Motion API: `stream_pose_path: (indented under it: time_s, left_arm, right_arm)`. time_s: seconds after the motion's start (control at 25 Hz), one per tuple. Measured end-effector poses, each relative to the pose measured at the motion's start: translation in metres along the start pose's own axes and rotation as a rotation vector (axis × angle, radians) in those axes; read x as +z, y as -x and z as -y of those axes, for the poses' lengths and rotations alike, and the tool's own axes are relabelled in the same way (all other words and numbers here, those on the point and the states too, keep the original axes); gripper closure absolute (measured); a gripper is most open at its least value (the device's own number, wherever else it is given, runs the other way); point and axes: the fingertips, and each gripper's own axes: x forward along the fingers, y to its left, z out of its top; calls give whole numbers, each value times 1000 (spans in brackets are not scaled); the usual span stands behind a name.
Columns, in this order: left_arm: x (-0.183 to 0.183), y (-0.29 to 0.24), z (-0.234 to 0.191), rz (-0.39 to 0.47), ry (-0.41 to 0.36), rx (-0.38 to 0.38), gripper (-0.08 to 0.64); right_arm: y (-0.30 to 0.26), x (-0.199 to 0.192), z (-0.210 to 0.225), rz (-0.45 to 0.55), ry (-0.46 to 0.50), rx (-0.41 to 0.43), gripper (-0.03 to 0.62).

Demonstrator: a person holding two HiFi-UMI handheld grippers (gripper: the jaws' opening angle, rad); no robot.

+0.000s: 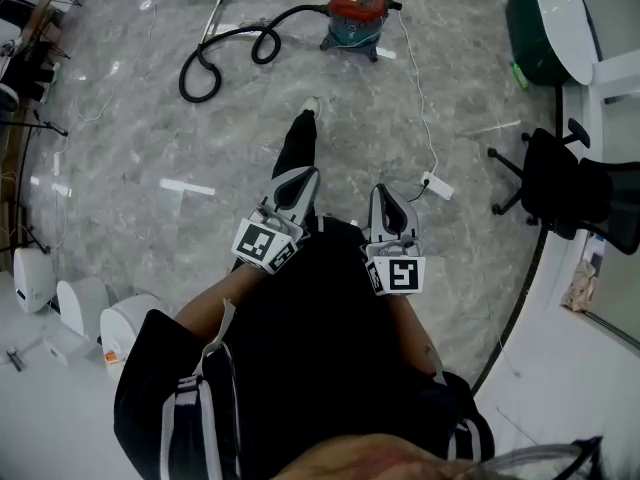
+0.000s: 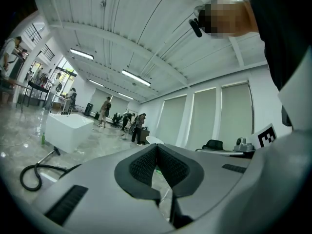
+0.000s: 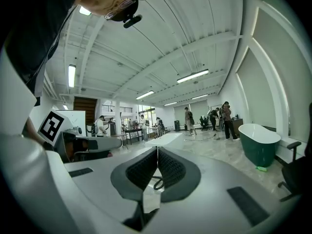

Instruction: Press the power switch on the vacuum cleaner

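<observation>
Both pairs of jaws are pressed together on nothing, the left gripper (image 1: 303,175) and right gripper (image 1: 386,192) held low by the person's waist. Well ahead of them across the grey marble floor (image 1: 150,138) stands the red-topped, teal-bodied canister vacuum cleaner (image 1: 355,18), its black hose (image 1: 230,53) looping leftward. Approach looks barely begun; next comes walking up and finding the switch, too small to spot from here

Vacuum cleaner (image 1: 356,18): red top, teal drum, upright on marble floor (image 1: 130,138), far ahead. Black hose (image 1: 235,50) loops out left, ending in metal wand (image 1: 214,13).
</observation>
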Motion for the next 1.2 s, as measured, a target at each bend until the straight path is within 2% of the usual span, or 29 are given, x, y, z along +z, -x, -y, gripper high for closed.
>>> stream_pose_path:
  time_s: [0.4,0.52,0.72,0.88,1.0,1.12,1.2]
  left_arm:
    - [15,-44,-9,9,7,-27,541]
    - [20,-58,-23,24,20,-31,541]
    - [10,-99,-56,0,-25,-62,541]
    - [12,-147,-100,-29,-27,-78,541]
    - [16,-197,-157,-39,-23,-88,541]
    - [33,-253,-225,-87,54,-37,541]
    - [51,-292,-260,-99,89,-36,541]
  right_arm:
    - [-27,21,32,21,13,-23,572]
    - [-46,22,39,15,28,-21,572]
    - [-90,19,59,24,35,-43,572]
    - [-149,6,93,-24,-7,-85,572]
    - [-220,14,117,-29,28,-101,572]
    - [-302,19,143,-64,69,-120,572]
    - [-360,25,163,-96,40,-116,572]
